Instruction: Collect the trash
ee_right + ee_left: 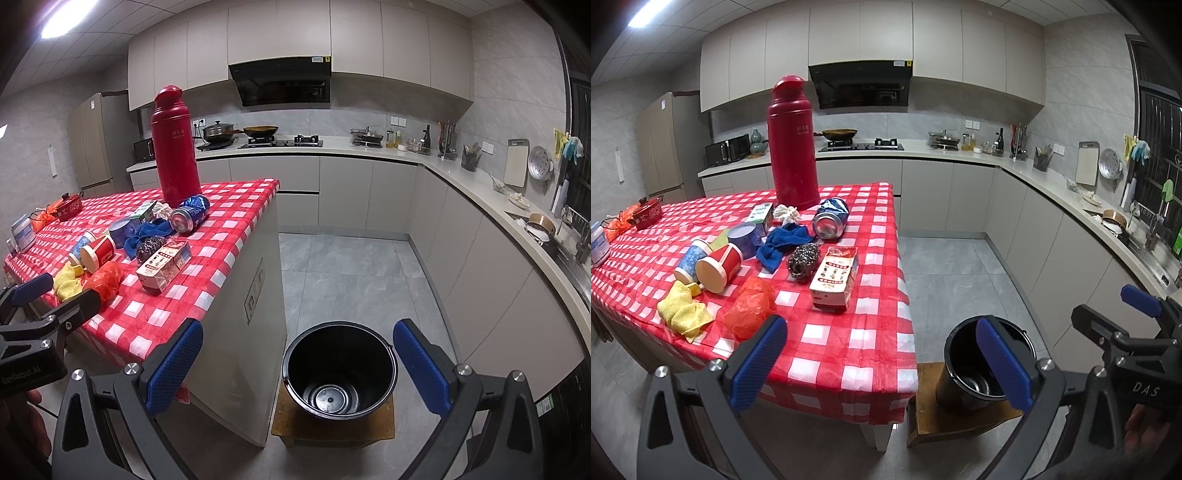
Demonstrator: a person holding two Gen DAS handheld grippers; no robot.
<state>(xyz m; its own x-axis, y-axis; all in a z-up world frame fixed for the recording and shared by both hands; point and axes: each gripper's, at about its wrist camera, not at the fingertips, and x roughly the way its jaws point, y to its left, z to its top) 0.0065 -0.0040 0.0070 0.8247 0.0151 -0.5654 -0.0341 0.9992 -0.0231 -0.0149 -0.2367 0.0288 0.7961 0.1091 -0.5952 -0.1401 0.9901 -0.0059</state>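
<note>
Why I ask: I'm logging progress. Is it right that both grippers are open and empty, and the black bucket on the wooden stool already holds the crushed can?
Not quite: the black bucket on the wooden stool is empty, as the right wrist view shows. The crushed can lies on the table. Both the left gripper and the right gripper are open and empty.

Glossy plastic bucket (338, 369); shiny metal can (830, 218); wooden stool (332, 424).

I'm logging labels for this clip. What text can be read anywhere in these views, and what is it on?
"DAS": on the right gripper's black body, seen from the left wrist view.
"GenRobot.AI": faint, on the left gripper's body, seen from the right wrist view.
Red thermos: pale print, too small to read.
Carton: printed text, blurred.
Crushed can, paper cups: nothing legible.
</note>
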